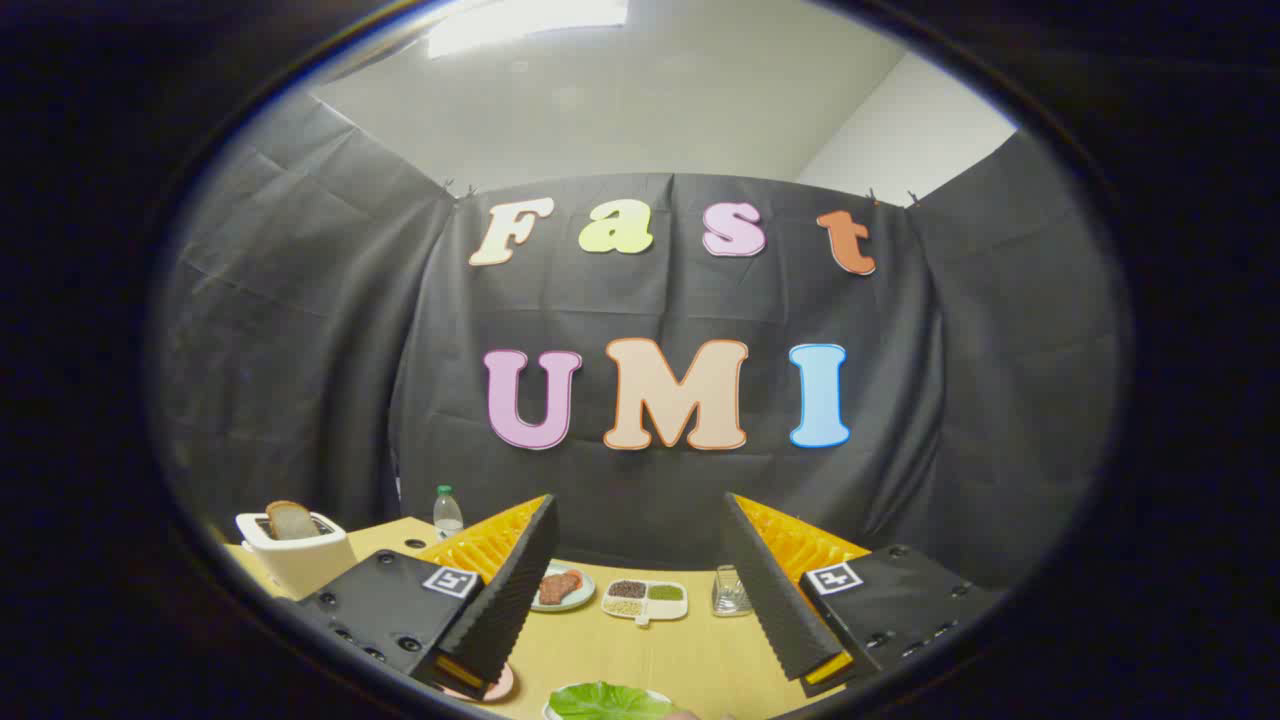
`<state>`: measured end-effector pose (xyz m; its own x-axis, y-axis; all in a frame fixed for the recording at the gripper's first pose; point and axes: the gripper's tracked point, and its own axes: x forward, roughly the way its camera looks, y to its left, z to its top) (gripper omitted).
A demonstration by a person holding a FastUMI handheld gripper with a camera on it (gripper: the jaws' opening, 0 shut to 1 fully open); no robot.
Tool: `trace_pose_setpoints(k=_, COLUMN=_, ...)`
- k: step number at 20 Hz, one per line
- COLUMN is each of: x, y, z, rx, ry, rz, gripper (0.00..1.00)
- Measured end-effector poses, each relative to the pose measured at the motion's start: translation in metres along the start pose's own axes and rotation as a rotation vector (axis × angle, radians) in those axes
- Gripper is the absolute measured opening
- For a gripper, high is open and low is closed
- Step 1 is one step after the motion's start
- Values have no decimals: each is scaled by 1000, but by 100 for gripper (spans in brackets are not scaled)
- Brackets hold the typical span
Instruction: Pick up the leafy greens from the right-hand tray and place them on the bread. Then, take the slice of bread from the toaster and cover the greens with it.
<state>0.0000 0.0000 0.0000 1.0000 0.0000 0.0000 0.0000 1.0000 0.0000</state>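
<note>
My gripper is held above the near part of the table, its two fingers spread wide apart with nothing between them and nothing in their grasp. Just below the finger ends, at the table's near edge, lie the leafy greens on a pale tray whose rim is partly cut off from sight; a small part of something pale shows just beside the greens, too little to identify. Under the tip of my left finger, a pink plate peeps out; what it carries is hidden by the finger. Between the fingers and beyond them, toward the table's far edge, stand three items in a row: a round white plate bearing reddish-brown pieces of meat, a divided white dish holding dark, green and pale granular contents in separate compartments, and a small clear glass container just beside my right finger. At the far left corner of the table sits a white toaster with a slice of bread standing upright in its slot. Behind the toaster, near the far edge, stands a clear bottle with a green cap.
</note>
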Motion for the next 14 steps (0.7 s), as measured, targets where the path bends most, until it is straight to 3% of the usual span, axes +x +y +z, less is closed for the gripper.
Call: trace_pose_setpoints(k=14, x=4, y=-4, z=-1, rx=-4, ry=-4, rz=45, gripper=100)
